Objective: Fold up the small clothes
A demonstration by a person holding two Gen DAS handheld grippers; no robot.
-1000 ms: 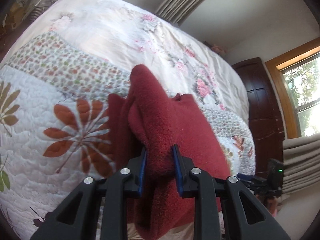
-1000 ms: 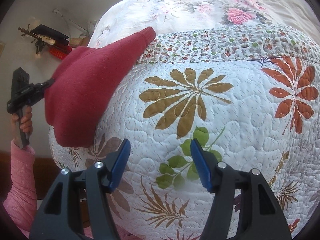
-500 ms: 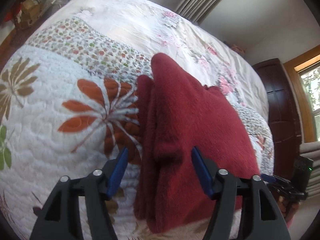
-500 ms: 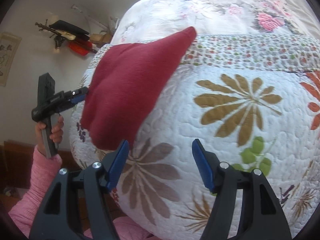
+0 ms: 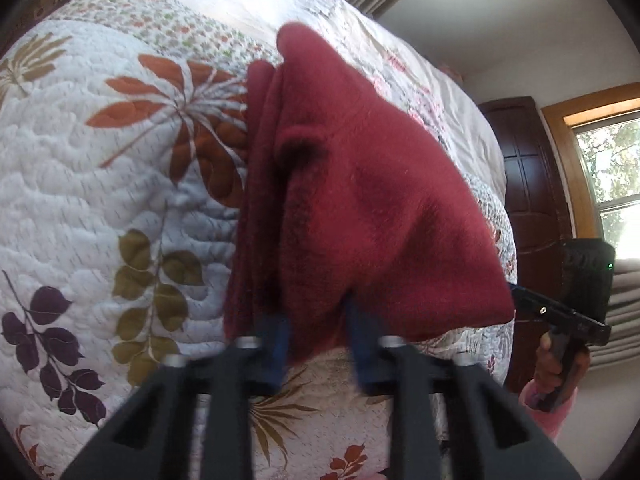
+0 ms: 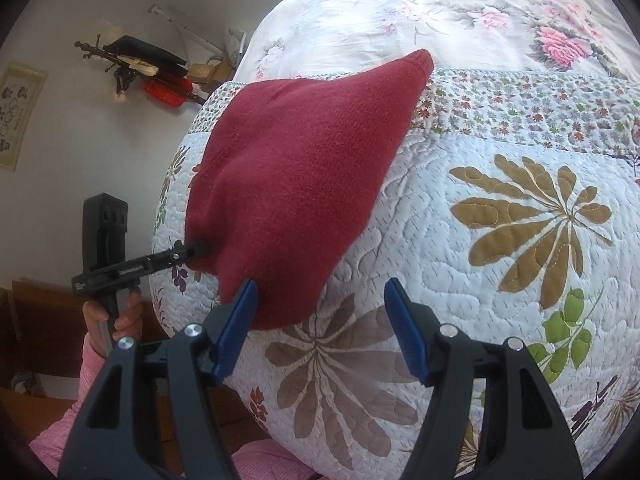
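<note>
The left tongs [image 5: 318, 340] hold a bunched edge of the red garment [image 6: 304, 176] between narrow jaws, lifting it over the quilt [image 6: 500, 280]. The right tongs [image 6: 322, 330] stand wide and empty, the garment's lower corner touching their left finger. I think the fold is halfway; next, the right tongs should catch that hanging corner.
</note>
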